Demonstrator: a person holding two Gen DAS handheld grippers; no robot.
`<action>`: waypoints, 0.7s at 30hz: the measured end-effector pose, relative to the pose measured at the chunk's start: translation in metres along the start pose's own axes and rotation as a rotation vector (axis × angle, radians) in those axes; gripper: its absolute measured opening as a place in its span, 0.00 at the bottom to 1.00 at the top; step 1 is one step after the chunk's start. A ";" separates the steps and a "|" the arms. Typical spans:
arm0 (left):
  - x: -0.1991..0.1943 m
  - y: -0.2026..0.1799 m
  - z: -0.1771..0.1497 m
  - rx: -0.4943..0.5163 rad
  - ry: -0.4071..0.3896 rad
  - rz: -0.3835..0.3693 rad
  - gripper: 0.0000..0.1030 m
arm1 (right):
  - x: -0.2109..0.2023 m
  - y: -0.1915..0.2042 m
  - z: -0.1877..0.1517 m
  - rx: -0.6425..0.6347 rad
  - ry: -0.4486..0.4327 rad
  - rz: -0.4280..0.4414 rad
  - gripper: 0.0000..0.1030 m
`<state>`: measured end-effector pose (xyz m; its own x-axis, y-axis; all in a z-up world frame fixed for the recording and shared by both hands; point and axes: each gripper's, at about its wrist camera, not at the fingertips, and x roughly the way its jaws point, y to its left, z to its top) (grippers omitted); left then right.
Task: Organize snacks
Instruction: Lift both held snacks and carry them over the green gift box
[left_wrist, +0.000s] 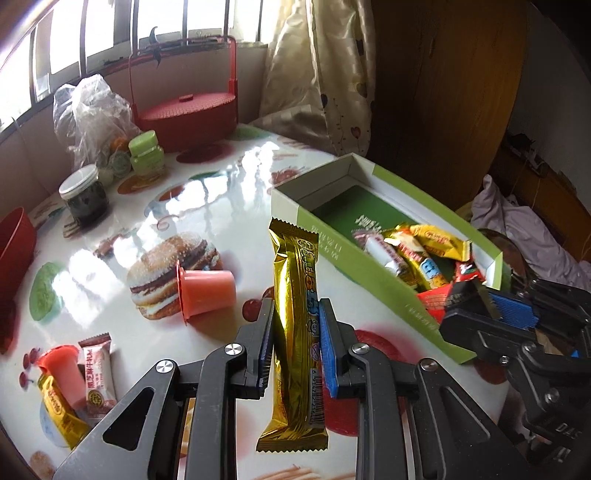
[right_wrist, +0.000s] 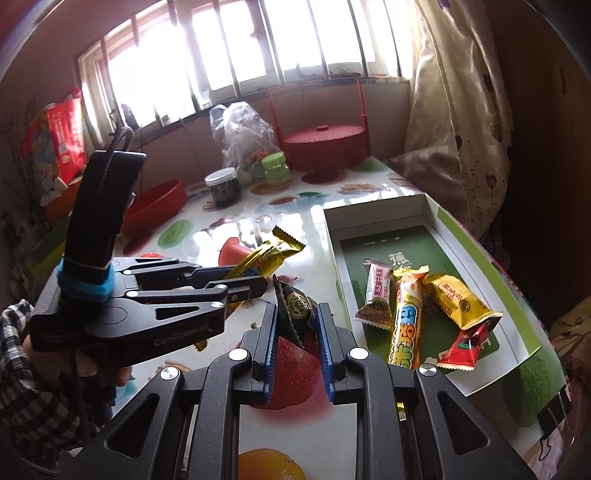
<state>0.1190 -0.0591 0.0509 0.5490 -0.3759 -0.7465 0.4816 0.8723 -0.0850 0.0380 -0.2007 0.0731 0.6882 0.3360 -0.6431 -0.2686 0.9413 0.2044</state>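
Ahead of the jaws, a wide window (right_wrist: 229, 55) with vertical bars lets in strong daylight, which reflects on the glossy counter (left_wrist: 221, 206) printed with food pictures. To the right of the jaws hangs a cream curtain (right_wrist: 454, 122) with heart patterns, and beside it stands a dark wooden wardrobe (left_wrist: 443, 81).

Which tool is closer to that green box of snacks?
Right. The right tool, holding a dark packet, is beside the green box; the left tool, gripping a gold bar, is farther away.
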 end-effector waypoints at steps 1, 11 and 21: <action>-0.003 -0.001 0.002 0.002 -0.008 -0.002 0.23 | -0.001 0.000 0.001 -0.001 -0.004 -0.001 0.19; -0.015 -0.018 0.016 0.021 -0.050 -0.021 0.23 | -0.018 -0.011 0.012 0.015 -0.056 -0.019 0.19; -0.007 -0.039 0.028 0.039 -0.051 -0.061 0.23 | -0.036 -0.040 0.016 0.056 -0.097 -0.079 0.19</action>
<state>0.1154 -0.0991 0.0776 0.5512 -0.4441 -0.7063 0.5412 0.8346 -0.1025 0.0348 -0.2497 0.1001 0.7682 0.2596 -0.5852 -0.1748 0.9644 0.1984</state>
